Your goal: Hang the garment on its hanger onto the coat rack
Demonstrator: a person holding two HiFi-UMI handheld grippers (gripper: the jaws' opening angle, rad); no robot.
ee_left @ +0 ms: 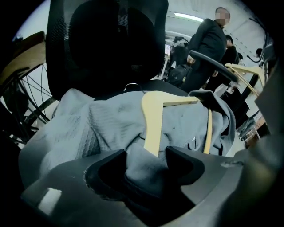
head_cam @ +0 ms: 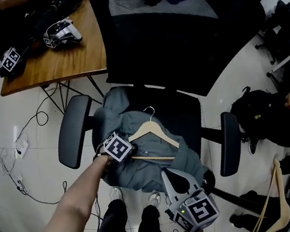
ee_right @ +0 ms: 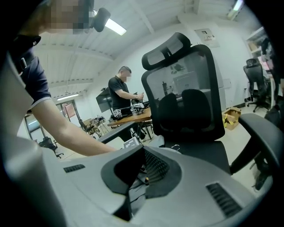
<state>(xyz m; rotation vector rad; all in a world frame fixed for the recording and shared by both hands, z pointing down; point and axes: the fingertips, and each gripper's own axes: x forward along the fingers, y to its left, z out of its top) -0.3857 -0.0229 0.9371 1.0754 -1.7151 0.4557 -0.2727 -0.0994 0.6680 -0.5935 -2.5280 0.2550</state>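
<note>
Not hung yet.
Garment (head_cam: 142, 169) and hanger (ee_left: 151, 119) lie on chair (head_cam: 73, 129); left gripper (ee_left: 146, 164) wide open around them, right gripper (ee_right: 143, 170) closed, empty.

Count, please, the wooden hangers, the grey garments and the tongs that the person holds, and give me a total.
Wooden hangers: 2
Grey garment: 1
Tongs, left and right: 2
Total: 5
</note>
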